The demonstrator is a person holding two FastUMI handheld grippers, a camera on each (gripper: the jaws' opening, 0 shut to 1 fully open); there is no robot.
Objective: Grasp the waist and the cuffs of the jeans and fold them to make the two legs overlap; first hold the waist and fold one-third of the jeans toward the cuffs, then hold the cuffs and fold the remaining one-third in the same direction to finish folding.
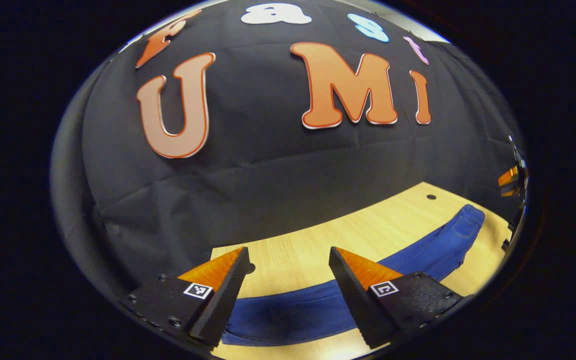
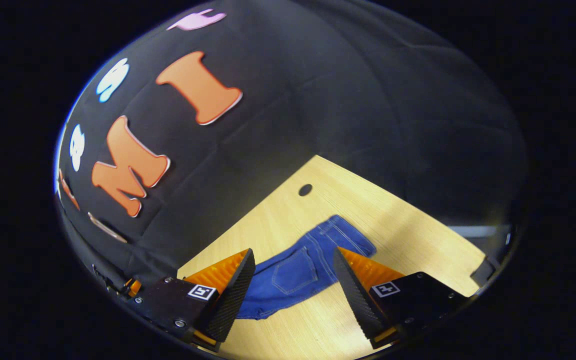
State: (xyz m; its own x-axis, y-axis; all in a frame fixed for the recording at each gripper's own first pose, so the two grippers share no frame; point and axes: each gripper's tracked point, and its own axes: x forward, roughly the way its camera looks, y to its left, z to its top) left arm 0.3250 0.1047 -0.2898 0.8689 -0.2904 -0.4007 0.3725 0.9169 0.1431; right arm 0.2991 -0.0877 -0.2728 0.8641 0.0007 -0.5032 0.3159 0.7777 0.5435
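Note:
Blue jeans [image 1: 293,315] lie flat in a long strip on the light wooden table [image 1: 348,235]. In the left gripper view the leg part runs under my left gripper [image 1: 289,252], which hovers above it, open and holding nothing. The strip stretches away to the right, where the other gripper [image 1: 510,180] shows at the edge. In the right gripper view the waist end of the jeans [image 2: 298,272], with a back pocket facing up, lies just beyond and below my right gripper [image 2: 293,251]. That gripper is open and holds nothing.
The black cloth wall rises right behind the table's far edge. A small round hole [image 2: 305,190] sits in the tabletop [image 2: 393,220] beyond the waist; the hole [image 1: 431,196] is also visible in the left gripper view. Bare wood lies on both sides of the jeans.

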